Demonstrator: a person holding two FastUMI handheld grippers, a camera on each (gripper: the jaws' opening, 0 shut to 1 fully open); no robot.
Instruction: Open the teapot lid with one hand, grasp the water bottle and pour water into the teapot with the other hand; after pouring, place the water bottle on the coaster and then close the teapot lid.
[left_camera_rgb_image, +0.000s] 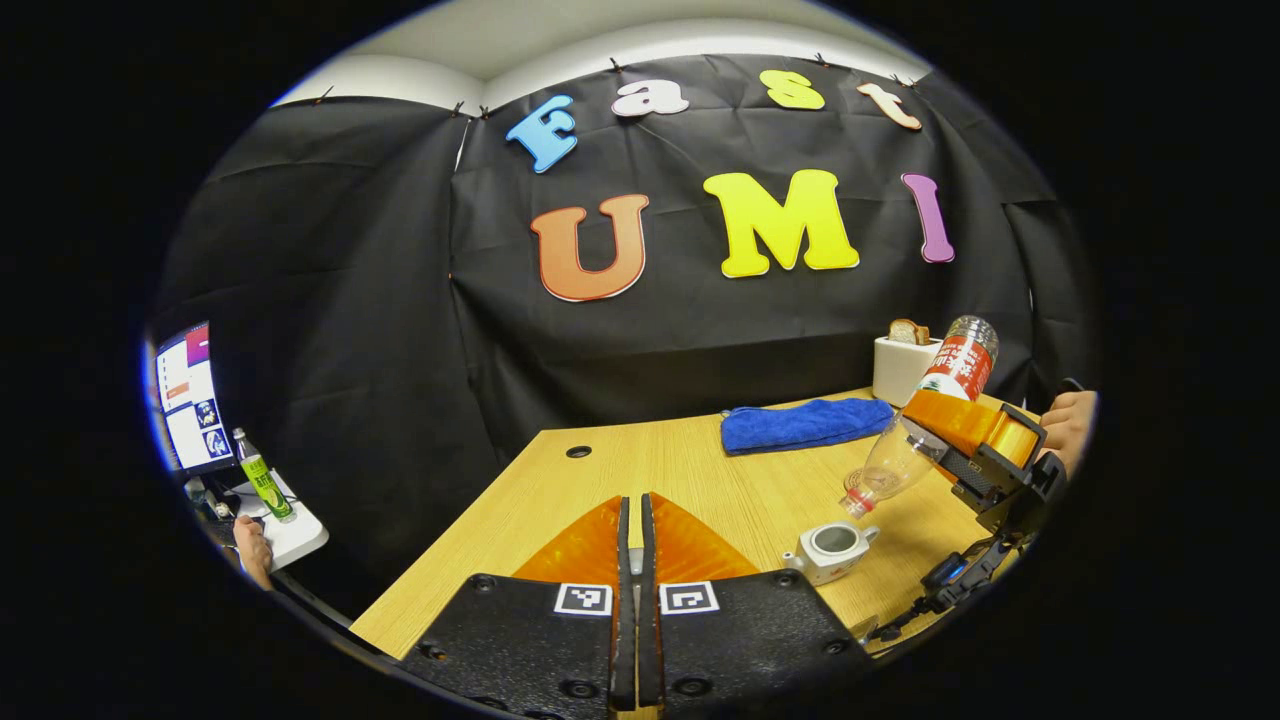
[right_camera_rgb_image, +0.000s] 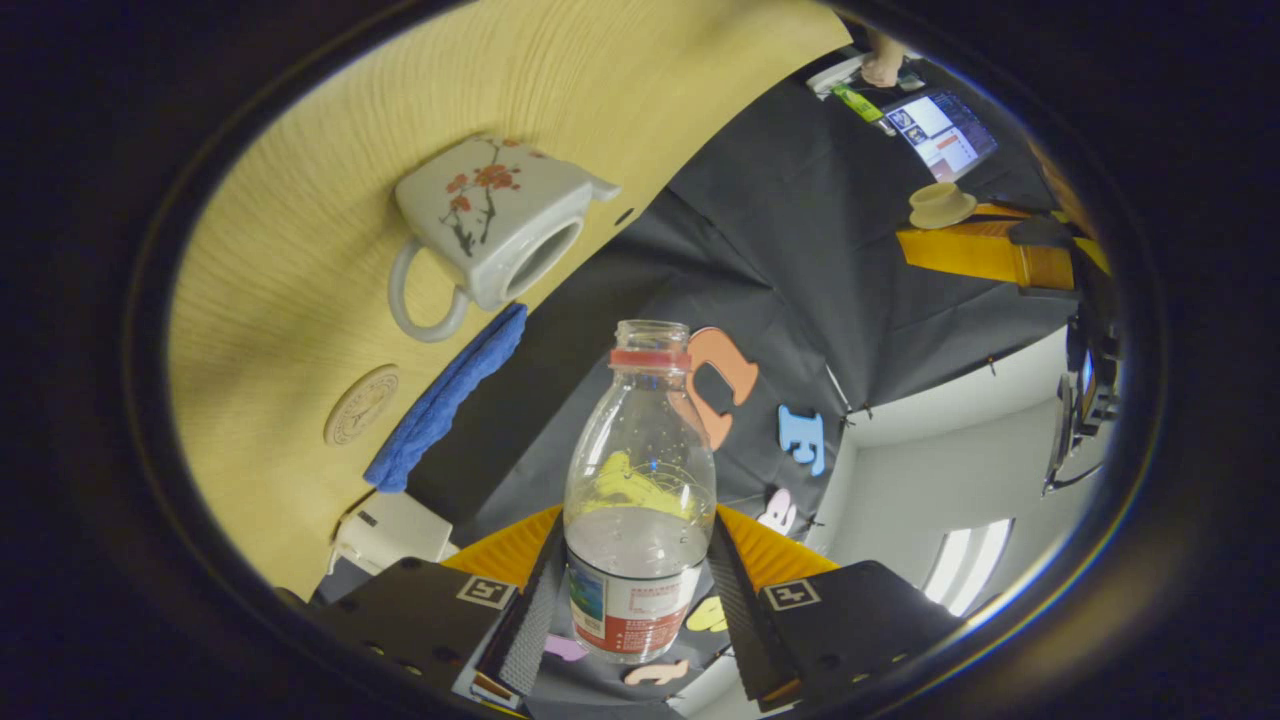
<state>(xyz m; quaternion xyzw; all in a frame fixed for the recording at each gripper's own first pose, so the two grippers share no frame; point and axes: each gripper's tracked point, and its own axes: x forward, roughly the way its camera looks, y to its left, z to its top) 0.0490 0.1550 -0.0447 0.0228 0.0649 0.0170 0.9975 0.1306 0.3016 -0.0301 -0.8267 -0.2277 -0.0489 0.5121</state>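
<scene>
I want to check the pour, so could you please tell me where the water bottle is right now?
In the left gripper view, the water bottle is held tilted in the right tongs, its mouth just above the open teapot, right of the blue towel.

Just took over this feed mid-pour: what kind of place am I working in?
Likely a recording booth for staged household tasks, not a real kitchen: black cloth wall behind a wooden table, a monitor off to the side, and a teapot and blue towel set out like props.
</scene>
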